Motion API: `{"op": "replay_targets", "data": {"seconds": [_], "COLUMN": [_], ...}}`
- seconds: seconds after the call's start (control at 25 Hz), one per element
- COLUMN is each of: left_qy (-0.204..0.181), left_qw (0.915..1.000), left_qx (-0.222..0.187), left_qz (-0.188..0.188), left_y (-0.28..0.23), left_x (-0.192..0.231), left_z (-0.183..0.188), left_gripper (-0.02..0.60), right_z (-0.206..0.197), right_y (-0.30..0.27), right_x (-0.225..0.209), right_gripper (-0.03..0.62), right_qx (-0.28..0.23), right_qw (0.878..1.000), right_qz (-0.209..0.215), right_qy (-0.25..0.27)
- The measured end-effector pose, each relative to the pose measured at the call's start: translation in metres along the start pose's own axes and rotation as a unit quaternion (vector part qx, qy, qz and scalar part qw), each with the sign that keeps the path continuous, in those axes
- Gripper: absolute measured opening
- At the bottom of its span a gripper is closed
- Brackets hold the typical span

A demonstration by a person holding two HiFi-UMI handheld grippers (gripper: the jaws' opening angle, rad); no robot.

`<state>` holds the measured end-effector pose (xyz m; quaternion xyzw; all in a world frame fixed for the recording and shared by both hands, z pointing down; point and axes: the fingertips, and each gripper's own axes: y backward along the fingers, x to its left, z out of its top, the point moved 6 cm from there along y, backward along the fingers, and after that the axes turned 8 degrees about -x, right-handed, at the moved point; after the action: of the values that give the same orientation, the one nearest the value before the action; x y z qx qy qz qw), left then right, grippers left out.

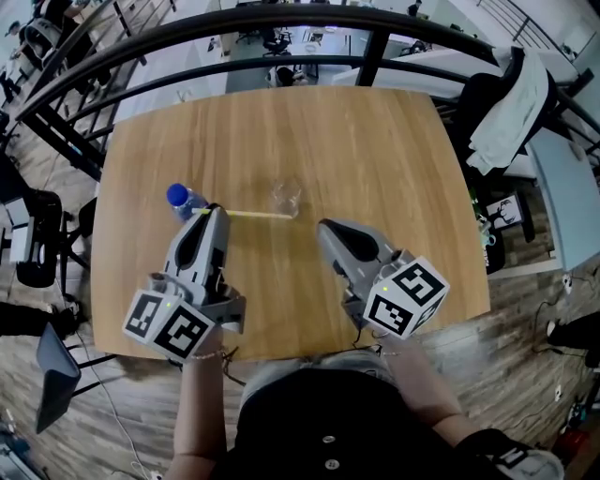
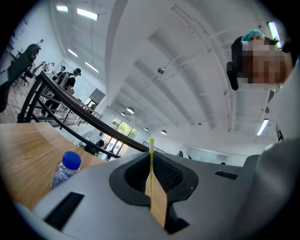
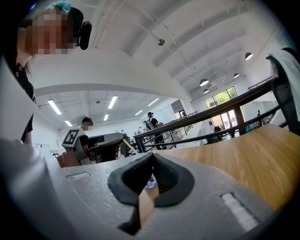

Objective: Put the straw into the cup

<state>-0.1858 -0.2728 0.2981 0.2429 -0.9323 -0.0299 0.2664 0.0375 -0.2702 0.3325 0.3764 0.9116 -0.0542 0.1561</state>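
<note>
A clear plastic cup (image 1: 287, 195) stands upright near the middle of the wooden table (image 1: 375, 159). My left gripper (image 1: 215, 210) is shut on one end of a yellow-and-white straw (image 1: 253, 215). The straw lies about level and points right, and its free end reaches the near side of the cup. In the left gripper view the straw (image 2: 151, 149) sticks up from between the closed jaws of the left gripper (image 2: 151, 159). My right gripper (image 1: 325, 226) hovers near and right of the cup, shut and empty. In the right gripper view the right gripper (image 3: 151, 158) has its jaws meeting at the tips.
A small water bottle with a blue cap (image 1: 180, 198) stands just left of the left gripper, also visible as the bottle (image 2: 64, 169). A black curved railing (image 1: 281, 19) runs behind the table. A chair with a white jacket (image 1: 511, 103) is at the right.
</note>
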Motion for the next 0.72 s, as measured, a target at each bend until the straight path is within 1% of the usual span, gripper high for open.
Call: {"op": "replay_targets", "data": {"seconds": [0.16, 0.4, 0.52, 0.72], "left_qy": [-0.013, -0.027, -0.028, -0.024], "left_qw": [0.9996, 0.9991, 0.9993, 0.9993], "left_qx": [-0.019, -0.032, -0.024, 0.003], "left_qz": [-0.017, -0.004, 0.006, 0.027], "left_y": [-0.017, -0.040, -0.048, -0.062], "left_x": [0.002, 0.013, 0.019, 0.031], "left_z": [0.006, 0.011, 0.005, -0.013], "left_gripper": [0.034, 0.034, 0.034, 0.034], "right_z": [0.004, 0.001, -0.003, -0.009], "right_y": [-0.008, -0.022, -0.026, -0.031], "right_x": [-0.013, -0.031, -0.038, -0.053], "right_gripper": [-0.002, -0.002, -0.002, -0.002], "right_qx": [-0.002, 0.002, 0.009, 0.018], "right_qw": [1.000, 1.000, 0.999, 0.999], "right_qz": [0.000, 0.003, 0.002, -0.001], "right_qy": [-0.003, -0.026, -0.031, -0.041]}}
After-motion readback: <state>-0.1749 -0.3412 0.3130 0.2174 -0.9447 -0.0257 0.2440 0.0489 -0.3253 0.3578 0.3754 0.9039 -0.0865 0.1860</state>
